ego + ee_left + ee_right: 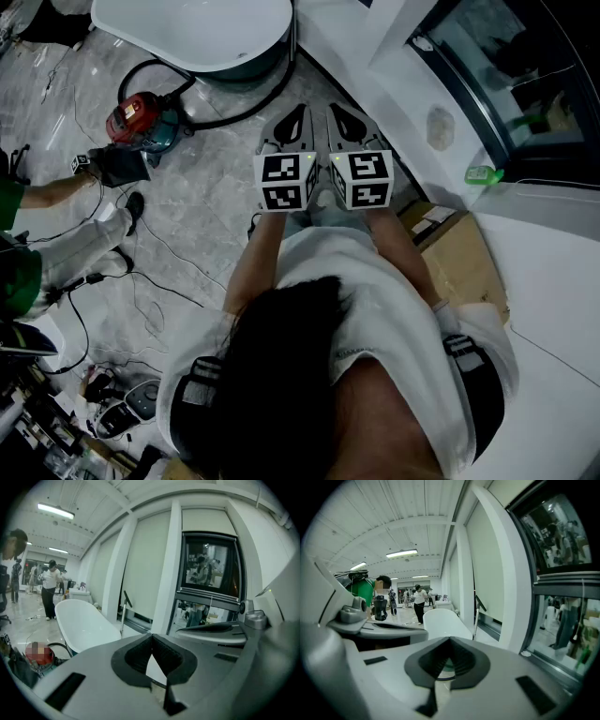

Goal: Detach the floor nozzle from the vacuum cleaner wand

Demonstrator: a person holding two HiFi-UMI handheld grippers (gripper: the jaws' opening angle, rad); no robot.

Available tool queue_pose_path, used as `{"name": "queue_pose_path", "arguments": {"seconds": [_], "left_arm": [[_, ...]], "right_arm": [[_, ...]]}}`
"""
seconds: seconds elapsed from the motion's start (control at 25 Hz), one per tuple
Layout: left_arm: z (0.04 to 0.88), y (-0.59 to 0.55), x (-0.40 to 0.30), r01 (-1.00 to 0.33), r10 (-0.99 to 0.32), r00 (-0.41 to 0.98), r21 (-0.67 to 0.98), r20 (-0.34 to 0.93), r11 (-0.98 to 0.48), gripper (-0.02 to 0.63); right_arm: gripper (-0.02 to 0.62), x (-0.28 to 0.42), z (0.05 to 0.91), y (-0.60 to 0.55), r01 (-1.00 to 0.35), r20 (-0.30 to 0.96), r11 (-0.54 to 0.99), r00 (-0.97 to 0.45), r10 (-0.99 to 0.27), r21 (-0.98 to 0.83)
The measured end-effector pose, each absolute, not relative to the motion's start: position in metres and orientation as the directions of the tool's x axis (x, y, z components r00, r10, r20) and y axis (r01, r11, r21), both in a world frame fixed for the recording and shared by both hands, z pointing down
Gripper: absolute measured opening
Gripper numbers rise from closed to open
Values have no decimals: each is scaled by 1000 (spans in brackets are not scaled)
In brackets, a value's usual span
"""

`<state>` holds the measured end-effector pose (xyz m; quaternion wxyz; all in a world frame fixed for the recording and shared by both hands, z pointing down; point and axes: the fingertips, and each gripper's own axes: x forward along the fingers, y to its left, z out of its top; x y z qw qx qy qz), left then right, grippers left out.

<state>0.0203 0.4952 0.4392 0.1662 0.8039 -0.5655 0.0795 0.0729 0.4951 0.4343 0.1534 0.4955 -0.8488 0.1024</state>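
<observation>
The grey marble floor (202,192) takes up most of the head view, and a white bathtub (187,33) stands on it at the top edge. Well below the tub, a person in a white shirt (375,309) holds both tools side by side, pointing towards the tub's near end. To the lower left of the tub, another person in light trousers (89,248) sits with a green sleeve showing. A cardboard box (459,262) lies far to the tub's lower right. The red and teal vacuum cleaner canister (141,120) rests just below the tub's left part, and its black hose (239,108) curves along the tub's base. The left gripper (298,114) has its fingers (136,656) pressed together on nothing. The right gripper (337,114) likewise has its fingers (464,660) closed and empty. Just behind the tub, against the window wall, a slim wand (123,618) stands upright. Its foot is hidden by the tub, so the floor nozzle cannot be made out. A small green bottle (480,173) sits on the ledge far right of the tub.
</observation>
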Motion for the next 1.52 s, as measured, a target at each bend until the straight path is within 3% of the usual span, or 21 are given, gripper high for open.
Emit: {"name": "queue_pose_path", "arguments": {"seconds": [0.68,1.52], "left_arm": [[440,468,15,-934,-887,351,176,301,-310,6],[437,423,-39,-925,-878,372,196,300,-325,6]], "right_arm": [[15,69,434,467,-883,351,468,-449,-822,-34],[16,38,447,426,-928,362,353,-372,-855,-118]]}}
